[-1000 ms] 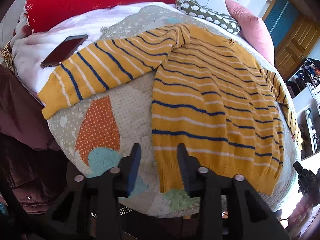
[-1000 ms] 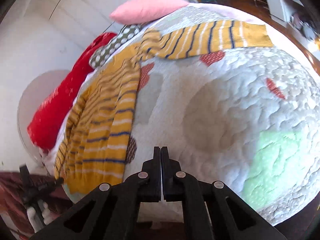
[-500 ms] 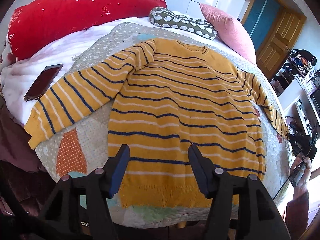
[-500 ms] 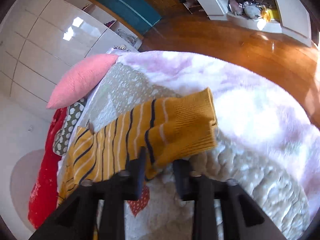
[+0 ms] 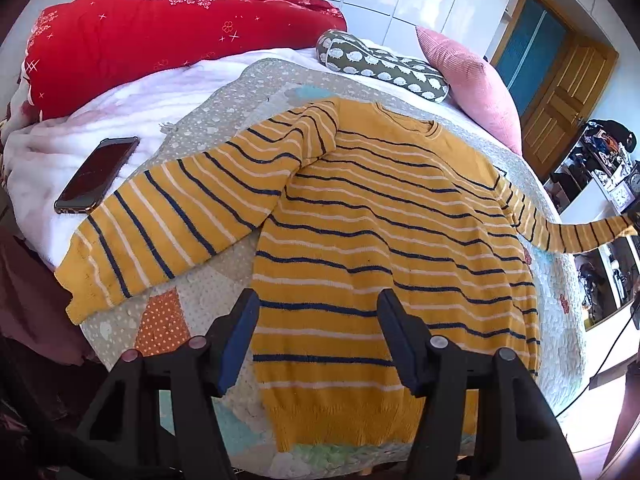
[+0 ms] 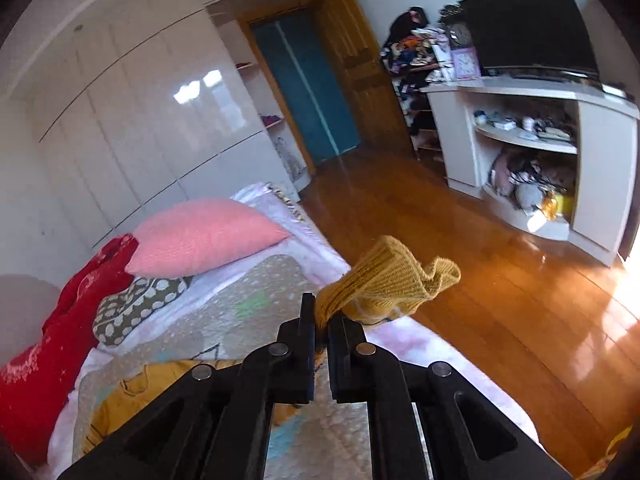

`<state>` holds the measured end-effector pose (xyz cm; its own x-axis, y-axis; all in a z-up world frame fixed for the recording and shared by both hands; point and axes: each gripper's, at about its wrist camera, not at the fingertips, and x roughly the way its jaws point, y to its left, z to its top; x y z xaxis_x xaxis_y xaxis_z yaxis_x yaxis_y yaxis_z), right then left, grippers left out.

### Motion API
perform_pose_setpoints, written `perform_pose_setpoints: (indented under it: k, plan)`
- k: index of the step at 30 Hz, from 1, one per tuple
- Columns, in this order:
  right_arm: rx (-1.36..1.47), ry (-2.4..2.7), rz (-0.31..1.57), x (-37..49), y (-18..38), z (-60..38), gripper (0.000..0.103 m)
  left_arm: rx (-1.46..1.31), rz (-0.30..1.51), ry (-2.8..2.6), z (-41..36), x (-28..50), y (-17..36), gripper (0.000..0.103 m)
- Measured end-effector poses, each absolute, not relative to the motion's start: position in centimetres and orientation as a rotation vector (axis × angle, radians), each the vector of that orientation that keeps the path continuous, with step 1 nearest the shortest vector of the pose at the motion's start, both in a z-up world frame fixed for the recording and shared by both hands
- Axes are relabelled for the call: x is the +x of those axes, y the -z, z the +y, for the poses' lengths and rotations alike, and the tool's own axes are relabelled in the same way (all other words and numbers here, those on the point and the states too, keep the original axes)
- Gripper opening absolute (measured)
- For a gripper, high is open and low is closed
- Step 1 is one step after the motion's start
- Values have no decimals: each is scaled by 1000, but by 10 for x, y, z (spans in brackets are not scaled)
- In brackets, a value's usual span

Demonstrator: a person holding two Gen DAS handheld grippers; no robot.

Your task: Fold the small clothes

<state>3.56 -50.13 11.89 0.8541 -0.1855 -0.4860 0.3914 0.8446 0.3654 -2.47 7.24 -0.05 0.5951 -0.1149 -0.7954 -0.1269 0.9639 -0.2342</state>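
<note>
While your left hand-held gripper (image 5: 316,336) hovers wide open and empty over the sweater (image 5: 384,248), your right hand-held gripper (image 6: 321,326) pinches its cuff (image 6: 390,280) above the bed (image 6: 224,320).

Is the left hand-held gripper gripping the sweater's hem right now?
No: the left hand-held gripper hangs wide open above the sweater, its fingers apart and holding no fabric.

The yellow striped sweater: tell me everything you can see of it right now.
The yellow knit sweater with navy and white stripes lies flat, neck away from the camera, on the patchwork quilt. One sleeve is spread toward the black phone, its cuff at the quilt's edge. The other sleeve is lifted off the bed, its ribbed cuff pinched in the right gripper. The left gripper hovers open over the hem.
</note>
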Motion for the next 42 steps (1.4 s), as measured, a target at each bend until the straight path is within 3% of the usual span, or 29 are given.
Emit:
perform_pose_setpoints:
  k: [6,15,27,30,32,33,42]
  plan:
    - [337,42,590,110,-100,-359,5,-309,933,-21,94,-27,10,61]
    - [229,-303,846,192,-19,-148,5,-362,925,-54,137,-27,22,61]
    - [239,-436,998,239,45,-28,7,-413,960,-50,154,-16,44,61]
    - [239,-462,1034,239,52,-20,18,-419,959,-43,153,-13,44,61]
    - [279,-521,1058,235,53,-21,53,-416,948,-44,153,-11,40,61]
    - [288,-545,1054,231,52,-21,57,-415,943,-44,152,-10,38,61]
    - [266,-544,928,192,8,-100,57,-397,899,19,126,43,3,62]
